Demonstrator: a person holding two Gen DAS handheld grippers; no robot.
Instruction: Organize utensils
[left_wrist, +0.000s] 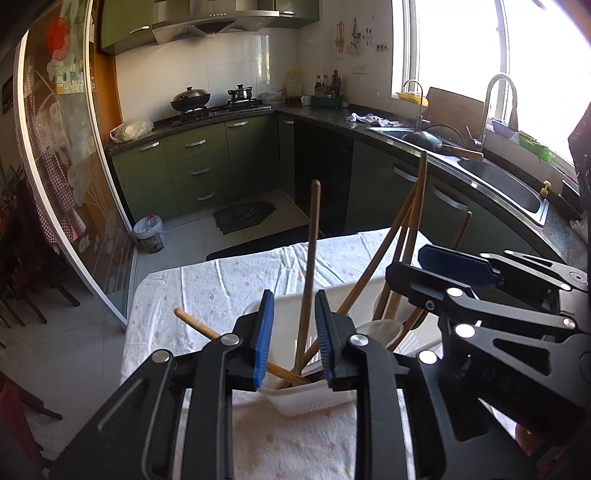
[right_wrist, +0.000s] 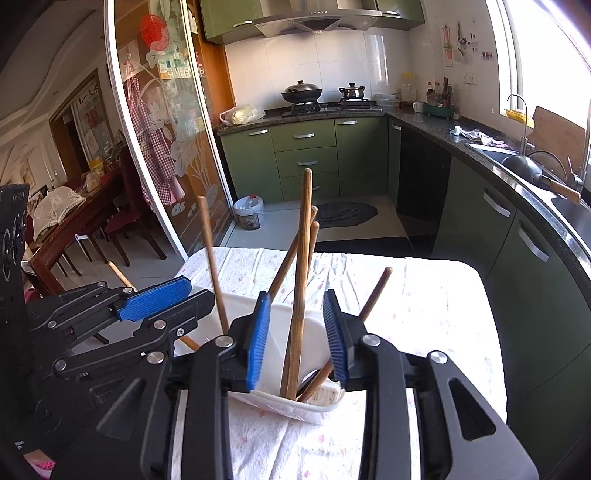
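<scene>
A white plastic utensil holder (left_wrist: 314, 400) (right_wrist: 314, 406) stands on the cloth-covered table, with several wooden-handled utensils leaning in it. My left gripper (left_wrist: 293, 336) is open; one upright wooden handle (left_wrist: 310, 266) rises between its blue pads without touching them. My right gripper (right_wrist: 297, 334) is open too, with a wooden handle (right_wrist: 301, 266) standing between its pads. A white spoon bowl (left_wrist: 380, 330) shows inside the holder. The right gripper also shows in the left wrist view (left_wrist: 458, 266), and the left gripper in the right wrist view (right_wrist: 155, 299).
The table carries a white floral cloth (left_wrist: 229, 284) (right_wrist: 424, 295). Behind it are green kitchen cabinets (left_wrist: 199, 166), a stove with a wok (left_wrist: 190, 99), a sink (left_wrist: 509, 181) at right, a small bin (left_wrist: 149, 232) and a glass sliding door (left_wrist: 62, 155) at left.
</scene>
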